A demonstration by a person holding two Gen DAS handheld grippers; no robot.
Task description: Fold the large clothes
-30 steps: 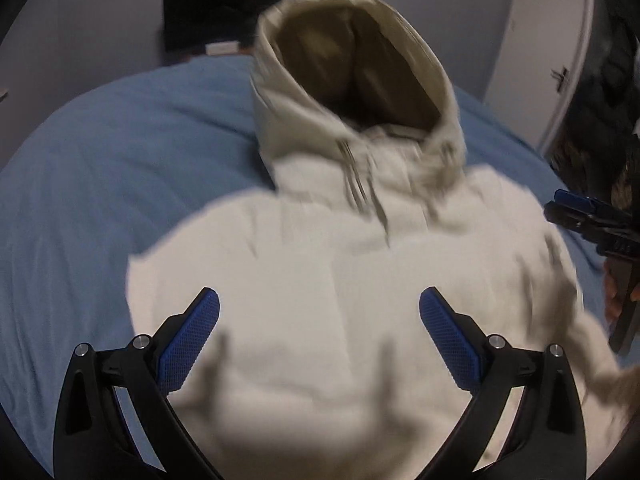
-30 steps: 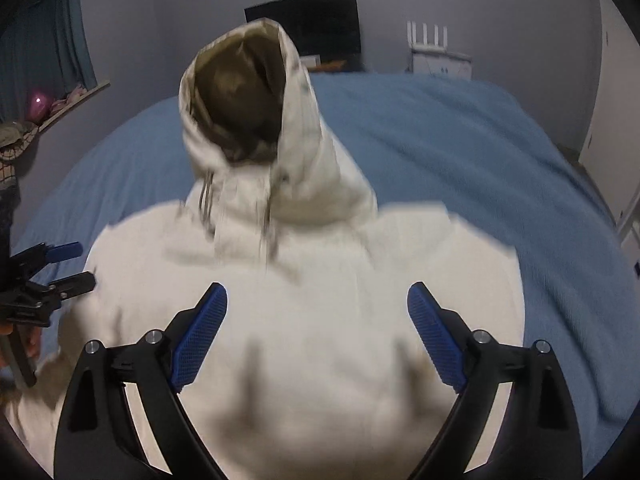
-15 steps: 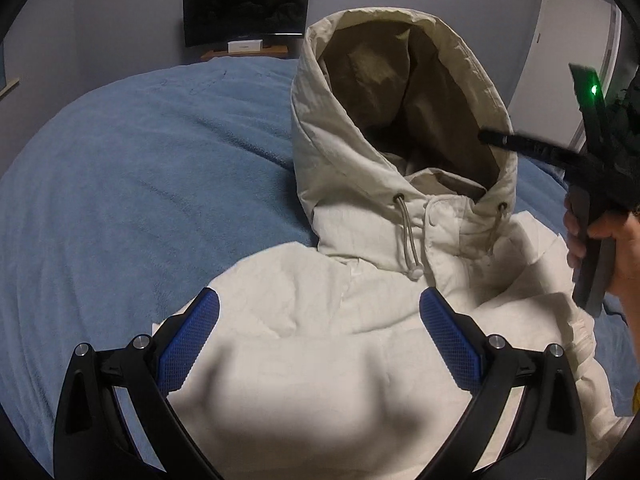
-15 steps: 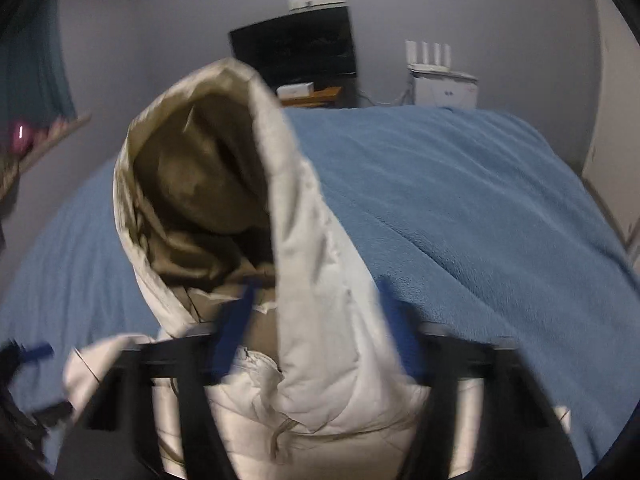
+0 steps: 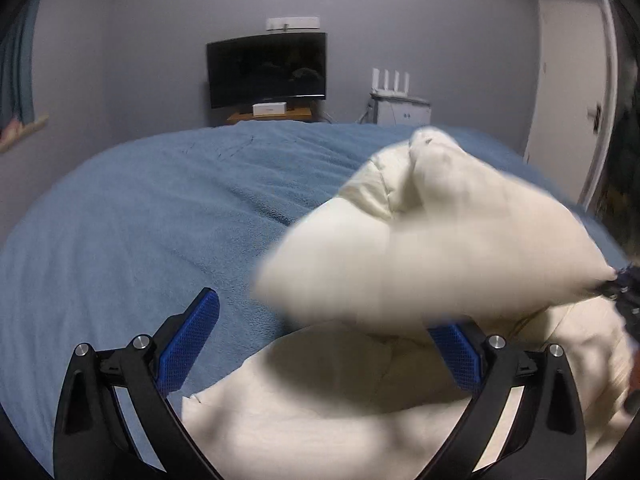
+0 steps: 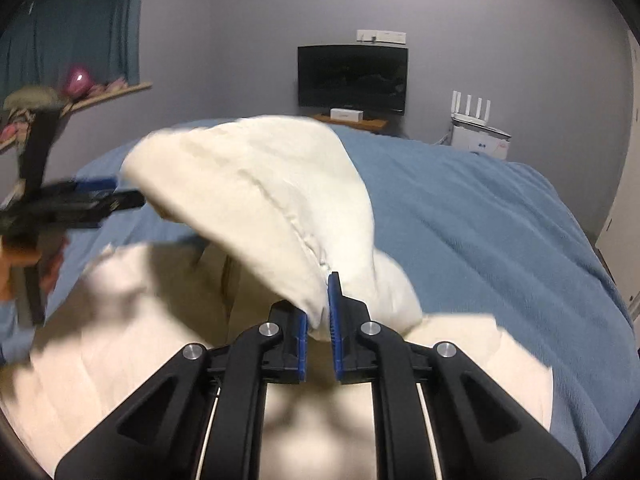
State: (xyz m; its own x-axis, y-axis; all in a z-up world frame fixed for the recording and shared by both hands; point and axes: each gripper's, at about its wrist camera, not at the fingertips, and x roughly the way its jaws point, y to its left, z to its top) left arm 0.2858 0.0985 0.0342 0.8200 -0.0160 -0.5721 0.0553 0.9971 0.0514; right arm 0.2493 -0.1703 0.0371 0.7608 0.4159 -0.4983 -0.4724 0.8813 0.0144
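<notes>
Ahead and left of the left gripper's (image 5: 324, 344) spread jaws the blue blanket (image 5: 132, 232) lies bare, while the lifted cream hood (image 5: 432, 248) blocks the way ahead-right, draping over the right jaw.

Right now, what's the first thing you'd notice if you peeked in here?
A big cream hoodie lies on a blue bed, its hood pulled up and over, pinched at the edge by the right gripper. The left gripper hangs open over the hoodie's lower part. A dark TV stands by the far wall.
</notes>
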